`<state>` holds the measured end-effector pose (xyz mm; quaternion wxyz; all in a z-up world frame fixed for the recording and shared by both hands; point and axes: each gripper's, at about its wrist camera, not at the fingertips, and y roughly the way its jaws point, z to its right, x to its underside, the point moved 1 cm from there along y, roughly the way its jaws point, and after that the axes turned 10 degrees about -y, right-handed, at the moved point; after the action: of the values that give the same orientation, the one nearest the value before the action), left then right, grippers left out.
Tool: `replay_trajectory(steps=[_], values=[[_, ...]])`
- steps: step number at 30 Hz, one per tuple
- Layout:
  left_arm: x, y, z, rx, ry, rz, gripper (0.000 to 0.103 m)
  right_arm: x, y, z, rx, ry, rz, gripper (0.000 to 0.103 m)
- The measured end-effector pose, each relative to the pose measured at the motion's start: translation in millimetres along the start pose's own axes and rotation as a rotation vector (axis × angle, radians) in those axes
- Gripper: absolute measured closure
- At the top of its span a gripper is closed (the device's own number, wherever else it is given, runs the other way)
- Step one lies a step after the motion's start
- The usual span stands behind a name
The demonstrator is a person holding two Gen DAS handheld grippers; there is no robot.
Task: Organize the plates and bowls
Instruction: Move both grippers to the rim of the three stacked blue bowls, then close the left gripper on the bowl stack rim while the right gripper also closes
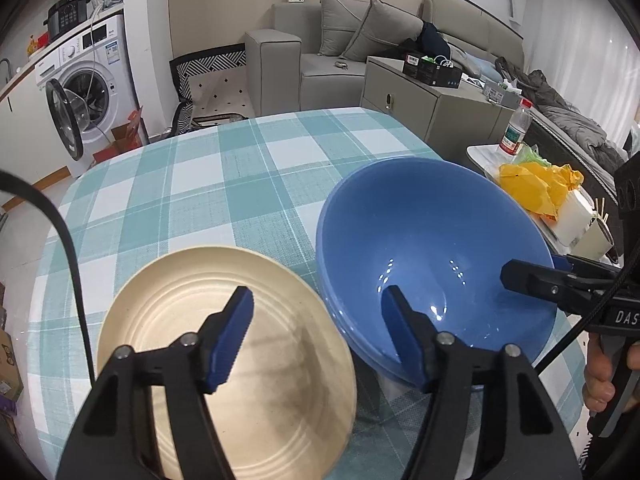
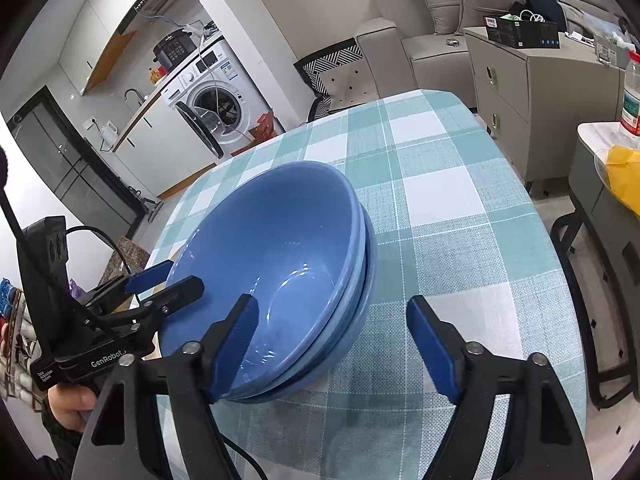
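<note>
1. You're holding the left gripper [image 1: 316, 330] low over the near edge of the desk [image 1: 224, 184], pointing forward across the checked cloth. Its jaws are standing wide apart, gripping nothing.
2. The cream plate [image 1: 224, 344] is lying flat on the desk right under the left finger of that gripper, while the right finger is hanging over the near rim of the blue bowls [image 1: 432, 256]. So the gap between plate and bowls is sitting roughly between your jaws.
3. Those blue bowls [image 2: 280, 272] are nested, one inside another, and resting on the desk just beside the plate, on its right. From these views I can't tell whether they're touching it.
4. You're bringing the right gripper [image 2: 332, 344] in from the bowls' other side, angled toward them. Its jaws are also spread wide, with nothing between the pads.
5. In the right wrist view its left finger is reaching over the near rim into the top bowl, and the right finger is hovering outside, over bare cloth.
6. The right gripper [image 1: 532, 280] is poking in over the bowls' right rim in the left wrist view.
</note>
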<state>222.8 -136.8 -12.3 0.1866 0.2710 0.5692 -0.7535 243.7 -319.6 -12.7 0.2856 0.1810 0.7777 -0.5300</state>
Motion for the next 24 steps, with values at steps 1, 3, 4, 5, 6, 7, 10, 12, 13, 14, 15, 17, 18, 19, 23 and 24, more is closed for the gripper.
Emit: replay_trajectory(steps=[1,3,4,5,6,7,10,12,13,14,15,17,18,19,23,24], values=[[0.0,0.0,0.8,0.001,0.002,0.000,0.041,-0.1,0.1,-0.7,0.000,-0.003,0.000,0.029],[0.5,-0.5,2.4,0.012,0.003,-0.001,0.047,0.1,1.0,-1.8,0.000,-0.007,-0.003,0.032],[0.6,-0.5,2.9,0.020,0.002,-0.004,0.050,0.2,1.1,-2.4,-0.001,-0.009,-0.004,0.034],[0.6,-0.6,3.2,0.027,-0.001,-0.007,0.051,0.1,1.2,-2.7,-0.001,-0.010,-0.003,0.034],[0.5,-0.7,3.5,0.031,-0.001,-0.008,0.053,0.4,1.5,-2.8,-0.001,-0.009,-0.004,0.035],[0.5,-0.7,4.0,0.035,-0.002,-0.010,0.055,0.5,1.8,-2.8,0.000,-0.008,-0.004,0.037],[1.0,-1.1,4.6,0.058,-0.015,-0.021,0.059,0.9,3.0,-2.4,0.003,-0.005,-0.010,0.042],[1.1,0.4,3.5,0.076,-0.031,-0.030,0.060,1.2,2.5,-3.0,-0.001,-0.004,-0.008,0.045],[1.2,1.0,2.8,0.089,-0.041,-0.036,0.062,1.1,2.5,-4.0,-0.002,-0.005,-0.008,0.047],[1.2,1.7,2.4,0.101,-0.049,-0.042,0.064,0.8,3.1,-4.6,-0.001,-0.008,-0.009,0.048],[1.1,2.3,2.2,0.114,-0.057,-0.050,0.067,0.5,3.0,-5.4,-0.001,-0.009,-0.008,0.050],[1.4,3.1,2.9,0.125,-0.062,-0.057,0.069,0.2,4.0,-7.0,0.000,-0.011,-0.009,0.051],[1.5,3.0,3.7,0.121,-0.060,-0.056,0.069,0.2,4.4,-7.9,0.007,-0.013,-0.009,0.052],[1.6,3.1,4.3,0.119,-0.060,-0.056,0.070,0.1,4.5,-8.7,0.010,-0.015,-0.011,0.052],[2.2,3.2,4.2,0.116,-0.068,-0.056,0.072,0.7,3.2,-10.9,0.019,-0.022,-0.016,0.053],[2.1,3.0,3.8,0.116,-0.072,-0.057,0.073,0.9,2.9,-11.7,0.024,-0.025,-0.017,0.053]])
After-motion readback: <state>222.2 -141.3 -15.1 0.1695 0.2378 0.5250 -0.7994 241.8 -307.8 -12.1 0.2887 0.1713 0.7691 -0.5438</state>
